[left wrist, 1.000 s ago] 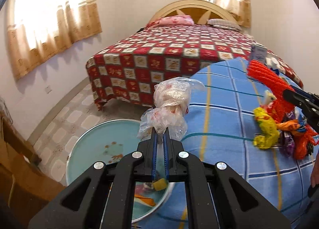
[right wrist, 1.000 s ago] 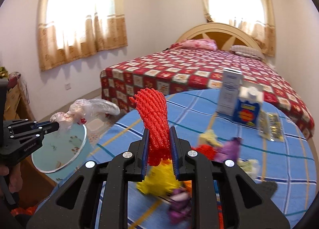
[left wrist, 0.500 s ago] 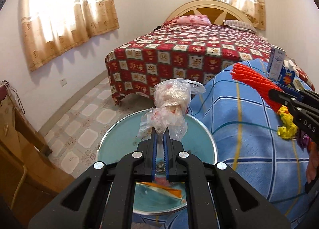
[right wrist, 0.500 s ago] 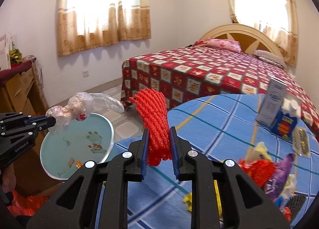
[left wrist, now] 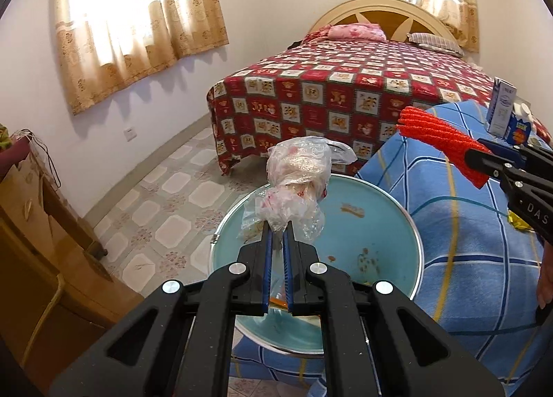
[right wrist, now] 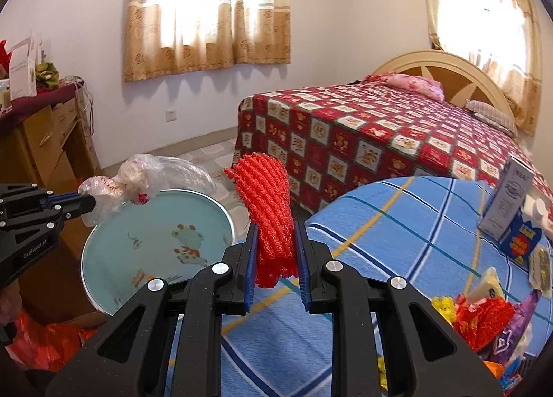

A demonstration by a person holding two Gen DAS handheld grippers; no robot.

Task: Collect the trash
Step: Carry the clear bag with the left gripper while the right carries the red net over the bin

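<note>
Left wrist view: left gripper [left wrist: 277,229], lower centre, clenched on a crumpled clear plastic bag [left wrist: 298,182] with red print. Bag held above the round pale-blue metal basin [left wrist: 376,224], mid-frame. Right gripper [left wrist: 484,155] enters at right edge, clamped on a bundle of red foam netting [left wrist: 439,139]. Table under a blue checked cloth [left wrist: 470,258] at right; 2 cartons [left wrist: 506,113] at upper right.

Right wrist view: right gripper [right wrist: 275,241], lower centre, grips the red netting [right wrist: 273,217], upright between its fingers. Left gripper [right wrist: 86,201] at left edge, bag [right wrist: 138,177] over the basin's [right wrist: 103,251] upper-left rim. Heap of coloured wrappers [right wrist: 484,321] on the cloth [right wrist: 397,241], lower right.
</note>
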